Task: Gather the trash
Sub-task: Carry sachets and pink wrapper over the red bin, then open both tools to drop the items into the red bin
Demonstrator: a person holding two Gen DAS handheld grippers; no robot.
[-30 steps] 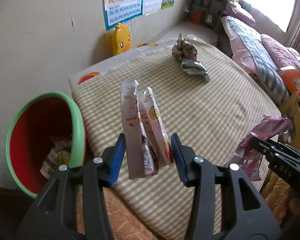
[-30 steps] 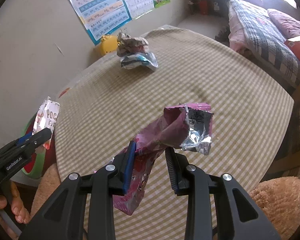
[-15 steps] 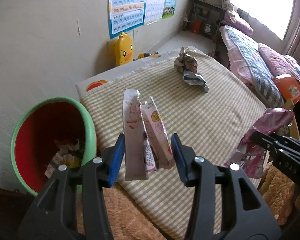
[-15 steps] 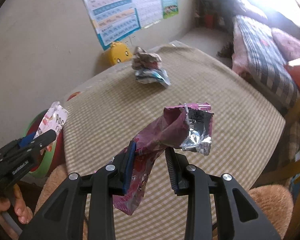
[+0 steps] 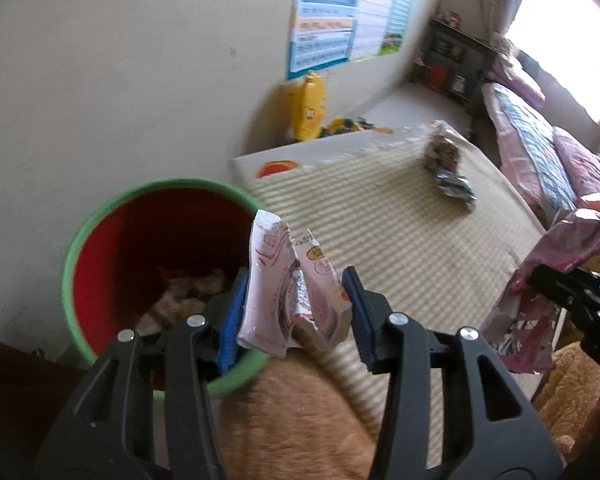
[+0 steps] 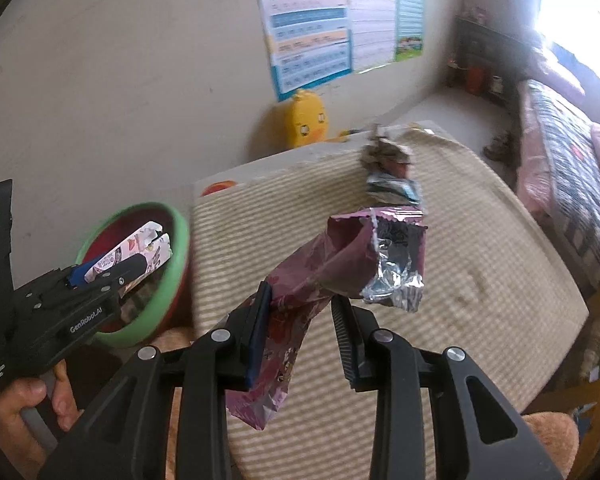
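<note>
Pale wrappers (image 5: 288, 284) stand upright, pinched in the left tool (image 5: 296, 316) at lower centre, right at the bin (image 5: 100, 224) rim, bin to the left. Right tool (image 6: 300, 332) pinches a purple wrapper (image 6: 340, 260), farther from the bin; more trash (image 5: 448, 168) lies upper right on the counter (image 5: 380, 220).

Purple wrapper (image 6: 340, 264): glossy film, crinkled silver foil lining. Counter (image 6: 480, 280): matt woven checked cloth. Bin (image 5: 74, 264): smooth plastic.

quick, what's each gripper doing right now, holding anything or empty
Left gripper: closed on the pale pink snack wrapper, at the green-rimmed bin.
Right gripper: closed on the purple foil bag, above the checked table.
</note>
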